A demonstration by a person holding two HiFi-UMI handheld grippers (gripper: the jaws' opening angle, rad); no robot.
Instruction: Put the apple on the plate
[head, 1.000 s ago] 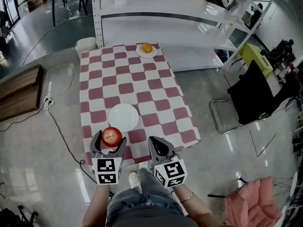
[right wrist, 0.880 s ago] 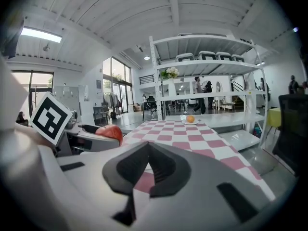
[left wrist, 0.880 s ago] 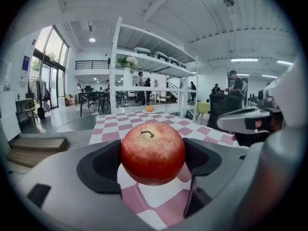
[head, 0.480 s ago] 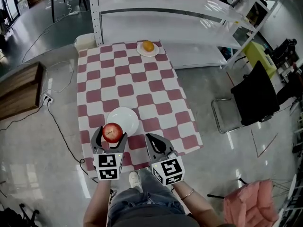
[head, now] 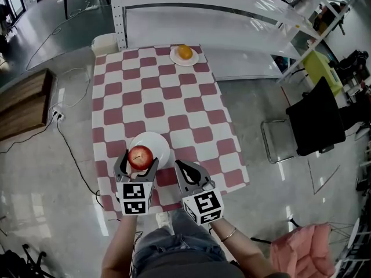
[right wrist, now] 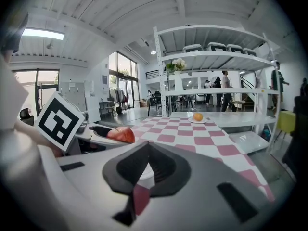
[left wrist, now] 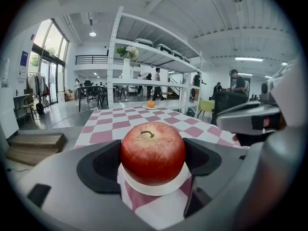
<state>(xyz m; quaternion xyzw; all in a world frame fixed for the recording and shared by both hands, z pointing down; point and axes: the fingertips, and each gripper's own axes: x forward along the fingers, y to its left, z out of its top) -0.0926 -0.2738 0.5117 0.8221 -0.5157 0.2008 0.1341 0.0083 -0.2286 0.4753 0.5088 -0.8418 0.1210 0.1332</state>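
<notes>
My left gripper (head: 138, 160) is shut on a red apple (head: 141, 156), with a jaw on each side of it. It holds the apple over the near rim of a white plate (head: 155, 143) at the near left of the checked table (head: 174, 106). In the left gripper view the apple (left wrist: 152, 152) fills the space between the jaws, and the plate (left wrist: 155, 188) shows just beneath it. My right gripper (head: 185, 171) hangs beside it to the right, shut and holding nothing. The right gripper view shows the apple (right wrist: 121, 134) off to the left.
An orange (head: 185, 52) sits on a small plate (head: 176, 57) at the table's far edge. White metal shelving (head: 232, 16) stands behind the table. On the floor are a black chair (head: 313, 123) to the right and a wooden bench (head: 23, 106) to the left.
My left gripper has carried the apple forward, from over the table's near edge to over the plate's near rim. The right gripper has moved along beside it, still shut.
</notes>
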